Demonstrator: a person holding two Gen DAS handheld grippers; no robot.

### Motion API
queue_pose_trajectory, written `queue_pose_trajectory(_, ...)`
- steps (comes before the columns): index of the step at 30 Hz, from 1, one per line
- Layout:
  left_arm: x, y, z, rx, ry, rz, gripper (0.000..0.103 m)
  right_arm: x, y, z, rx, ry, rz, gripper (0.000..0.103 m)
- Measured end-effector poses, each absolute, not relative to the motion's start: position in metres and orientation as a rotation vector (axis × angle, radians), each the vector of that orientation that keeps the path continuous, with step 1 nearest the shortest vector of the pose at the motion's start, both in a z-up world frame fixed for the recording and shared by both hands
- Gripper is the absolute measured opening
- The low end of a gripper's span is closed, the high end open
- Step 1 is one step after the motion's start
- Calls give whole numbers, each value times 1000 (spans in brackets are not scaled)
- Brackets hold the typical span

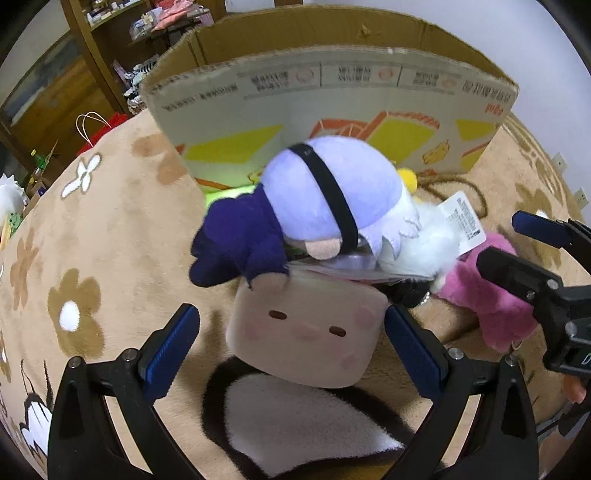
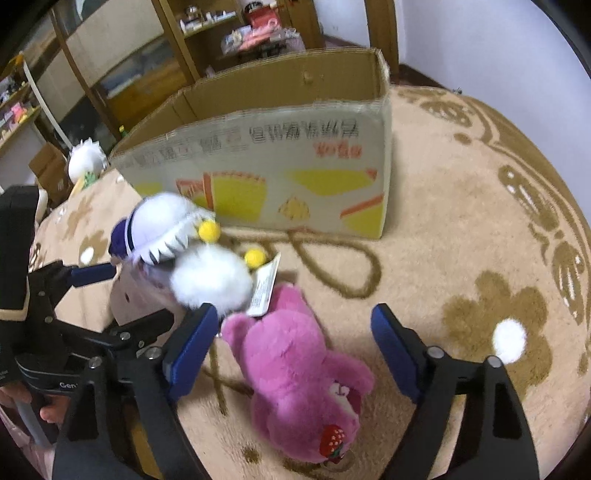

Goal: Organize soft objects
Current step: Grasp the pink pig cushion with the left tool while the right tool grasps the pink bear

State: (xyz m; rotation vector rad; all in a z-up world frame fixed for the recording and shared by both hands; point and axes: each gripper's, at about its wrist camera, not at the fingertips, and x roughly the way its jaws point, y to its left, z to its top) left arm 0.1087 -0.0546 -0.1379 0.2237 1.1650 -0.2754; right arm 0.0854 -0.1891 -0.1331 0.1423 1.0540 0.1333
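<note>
A beige cube plush with a face [image 1: 306, 328] lies on the flowered rug, between the open fingers of my left gripper [image 1: 291, 354]. A lavender-haired doll in navy [image 1: 314, 192] lies on top of it, next to a white fluffy plush [image 1: 424, 240] with a paper tag. A pink bear [image 2: 295, 373] lies between the open fingers of my right gripper [image 2: 291, 354]; the bear also shows in the left wrist view [image 1: 487, 295]. An open cardboard box [image 1: 332, 107] stands behind the pile; it also shows in the right wrist view [image 2: 277, 162].
The beige rug [image 2: 480, 258] with brown flowers covers the floor. Wooden shelves [image 2: 207, 33] with clutter stand behind the box. A white plush [image 2: 86, 158] sits off the rug at left. A red bag [image 1: 107, 127] stands beyond the rug.
</note>
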Motion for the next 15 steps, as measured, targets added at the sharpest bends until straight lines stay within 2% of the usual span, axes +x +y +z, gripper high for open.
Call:
queue_pose_trajectory(7,110,-59,-151,248,1199,-260,98,88,-188,-152,157,1146,138,76)
queue_pose_trajectory(12,110,-60,-152,213,1207,-290,82,88,-189,-156,172,1160,156,69)
queue_pose_trajectory(13,109,-59,-152,214,1197,-291,79,88,-190,-156,167,1156,161,65)
queue_pose_trajectory(14,108,-60,-151,221,1190,-293,75,87,-187,-154,158,1146,172,53)
queue_pose_trajectory(15,106,-60,-150,224,1185,-295,73,87,-185,-151,153,1136,185,48)
